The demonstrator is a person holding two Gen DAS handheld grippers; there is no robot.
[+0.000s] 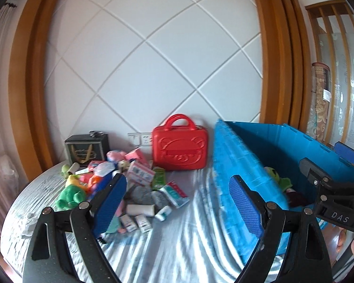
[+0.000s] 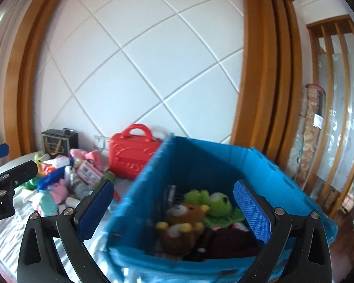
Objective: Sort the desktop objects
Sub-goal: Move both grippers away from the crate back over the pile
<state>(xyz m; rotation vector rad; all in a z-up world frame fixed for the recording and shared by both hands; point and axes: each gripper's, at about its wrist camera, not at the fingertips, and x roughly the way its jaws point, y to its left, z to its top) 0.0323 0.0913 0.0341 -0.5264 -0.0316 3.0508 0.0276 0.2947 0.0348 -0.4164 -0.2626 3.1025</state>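
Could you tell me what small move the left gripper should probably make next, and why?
Probably ease the open, empty left gripper forward and down toward the pile of toys and boxes. The blue bin already holds plush toys, while much clutter remains outside it on the bedspread.

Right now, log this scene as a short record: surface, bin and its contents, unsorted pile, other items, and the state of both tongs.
surface: striped bedsheet
bin: blue crate, on the right, open top
bin contents: brown bear plush, green frog plush, dark items beneath
unsorted pile: plush toys and small boxes, left of the crate
other items: red case upright against the wall; black box behind the pile
left tongs: open, empty
right tongs: open, empty, above the crate
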